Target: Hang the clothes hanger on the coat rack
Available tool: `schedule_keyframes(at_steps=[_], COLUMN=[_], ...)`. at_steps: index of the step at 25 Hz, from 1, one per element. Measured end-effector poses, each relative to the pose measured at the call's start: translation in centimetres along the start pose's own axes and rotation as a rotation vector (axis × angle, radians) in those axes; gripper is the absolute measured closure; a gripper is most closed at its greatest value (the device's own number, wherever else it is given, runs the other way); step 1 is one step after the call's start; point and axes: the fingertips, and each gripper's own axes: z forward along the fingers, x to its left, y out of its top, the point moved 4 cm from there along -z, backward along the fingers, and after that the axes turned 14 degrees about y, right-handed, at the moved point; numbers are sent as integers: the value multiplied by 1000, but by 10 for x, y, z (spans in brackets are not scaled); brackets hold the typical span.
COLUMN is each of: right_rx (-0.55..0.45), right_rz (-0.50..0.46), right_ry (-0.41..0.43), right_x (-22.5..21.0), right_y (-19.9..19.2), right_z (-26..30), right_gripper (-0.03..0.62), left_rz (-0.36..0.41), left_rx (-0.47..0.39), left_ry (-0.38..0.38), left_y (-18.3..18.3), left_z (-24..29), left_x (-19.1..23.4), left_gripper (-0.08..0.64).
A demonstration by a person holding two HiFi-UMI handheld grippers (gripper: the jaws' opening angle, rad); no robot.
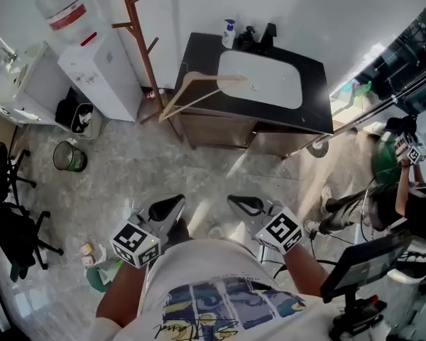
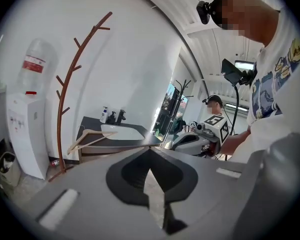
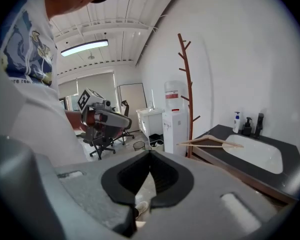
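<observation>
Over by the wall, the clothes hanger point(image 1: 199, 91) lies flat on the vanity's dark surface point(image 1: 309, 77), at its left end beside the sink basin point(image 1: 261, 80). One corner pokes out past the edge towards the coat rack point(image 1: 137, 30). The rack stands just beside that end, between the vanity and the water dispenser point(image 1: 99, 69). And the person is well back from it all, with the left gripper point(image 1: 176, 203) and right gripper point(image 1: 236, 203) held close to the body. Both pairs of fingers are pressed together, nothing in either.

Now the hazards, as I judge them. Fingers arriving closed would shove the overhanging hanger onto the floor rather than grip it. And the rack's pegs look short and thin, so a carelessly set hook could slip off, or a bump could rock that slim trunk.
</observation>
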Motion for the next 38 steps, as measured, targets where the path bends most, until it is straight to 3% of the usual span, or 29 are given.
schedule_keyframes(at_steps=[4, 8, 14, 20, 30, 38], right_rx=[3, 28, 139, 217, 420, 532], right_rz=[-6, -18, -114, -128, -153, -187], right_ry=[-16, -75, -185, -238, -235, -148], right_x=[-28, -61, -113, -189, -369, -460], right_y=[27, 45, 62, 70, 43, 7], right_z=[31, 62, 104, 107, 97, 114], right_gripper=[584, 530, 520, 515, 489, 469], left_rz=[13, 35, 50, 12, -30, -47], left_rx=[-5, -1, 22, 17, 1, 18], left_ry=[-52, -98, -100, -101, -9, 68], left_y=[26, 43, 47, 62, 116, 133], left_z=[11, 10, 7, 31, 107, 158], left_x=[37, 78, 140, 164, 183, 184], left_gripper=[560, 560, 560, 560, 558, 558])
